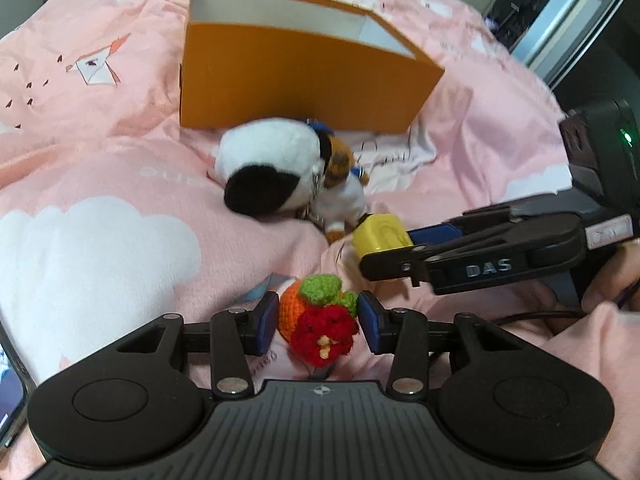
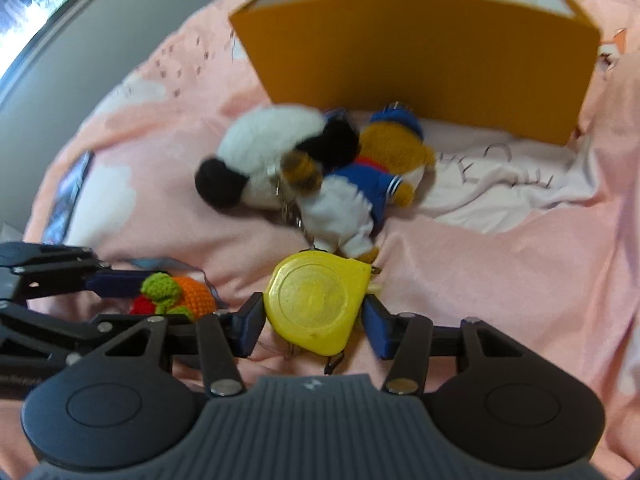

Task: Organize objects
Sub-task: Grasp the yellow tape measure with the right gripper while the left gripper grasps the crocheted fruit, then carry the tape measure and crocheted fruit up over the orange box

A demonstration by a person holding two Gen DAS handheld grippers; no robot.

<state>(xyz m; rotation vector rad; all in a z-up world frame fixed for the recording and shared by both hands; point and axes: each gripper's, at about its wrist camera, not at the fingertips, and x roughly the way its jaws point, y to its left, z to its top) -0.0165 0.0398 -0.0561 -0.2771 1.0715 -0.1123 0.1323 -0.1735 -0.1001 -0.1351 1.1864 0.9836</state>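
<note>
The crocheted fruit [image 1: 318, 322], an orange ball with green leaves and a red flower-like piece toward the camera, sits between the fingers of the left gripper [image 1: 318, 322]; its long axis runs from the claw's base outward. The blue pads [image 1: 267, 320] flank it closely, but whether they press it cannot be told. Ahead and to the right, the yellow tape measure [image 2: 318, 300] lies flat, round face up, its tapered end pointing forward-right of the right gripper [image 2: 314, 318], whose pads bracket it; firm contact is likewise unclear. Just beyond its tip lie a black-and-white plush [image 2: 260, 160] and a brown bear in a blue sailor outfit [image 2: 372, 184], touching each other. Farther ahead stands an open orange box [image 1: 296, 80] on the pink blanket [image 1: 100, 200]. The right gripper's arm reads "DAS".
</note>
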